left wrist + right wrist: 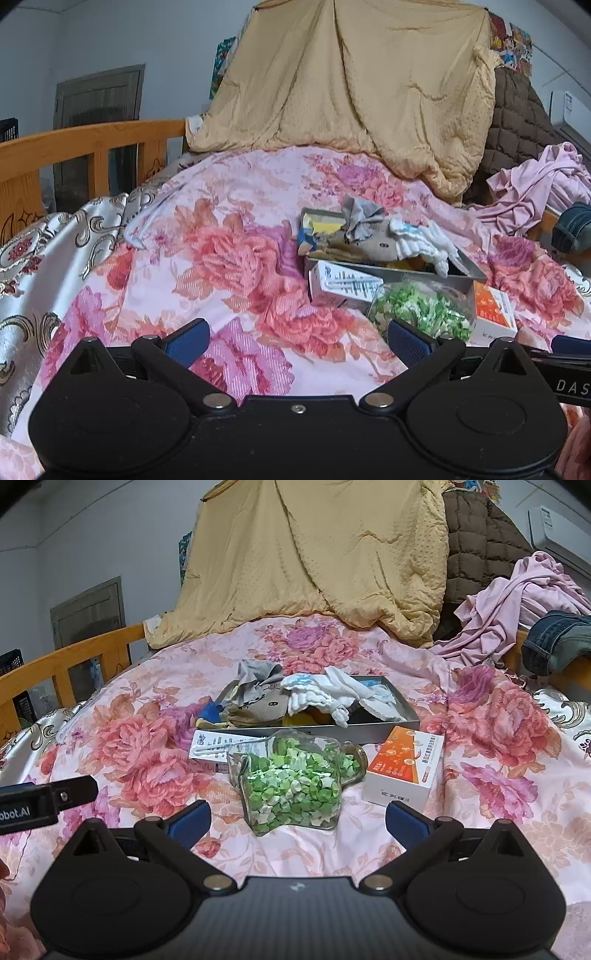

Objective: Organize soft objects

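Grey, beige and white socks [291,696] heaped in a grey tray [391,720] on the floral bedspread [147,746]. Before it: a star-shaped glass jar [291,779] of green paper stars, one white box [218,747], one orange box [404,766]. My left gripper [297,341] and right gripper [297,821] both spread wide, empty.

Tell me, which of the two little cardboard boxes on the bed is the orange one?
The orange box lies right of the jar of green stars; the other box, left of the jar, is white.
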